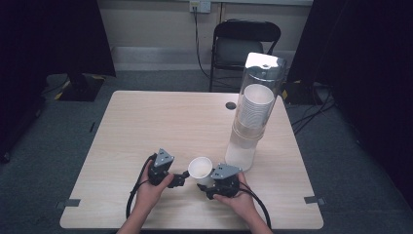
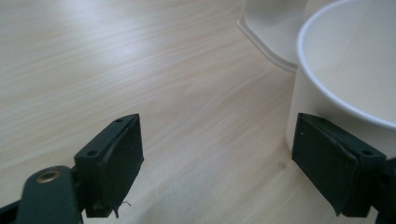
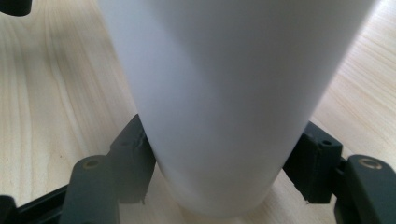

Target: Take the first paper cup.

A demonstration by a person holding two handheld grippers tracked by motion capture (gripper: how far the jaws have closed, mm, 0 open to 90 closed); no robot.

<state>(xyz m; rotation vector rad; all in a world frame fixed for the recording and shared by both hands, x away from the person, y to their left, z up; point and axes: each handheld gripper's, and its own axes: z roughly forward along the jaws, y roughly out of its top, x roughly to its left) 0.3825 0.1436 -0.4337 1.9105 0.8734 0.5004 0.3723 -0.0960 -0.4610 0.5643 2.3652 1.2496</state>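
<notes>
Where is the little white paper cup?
In the high view, the small white paper cup sits near the table's front edge, between both grippers, held by the right gripper, beside the tall clear cup dispenser.

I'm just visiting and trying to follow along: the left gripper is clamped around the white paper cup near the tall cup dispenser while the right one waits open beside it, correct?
You have the hands swapped. The right gripper has its jaws against the white paper cup, as the right gripper view shows. The left gripper is the open one waiting beside it. The cup does stand near the tall cup dispenser.
</notes>
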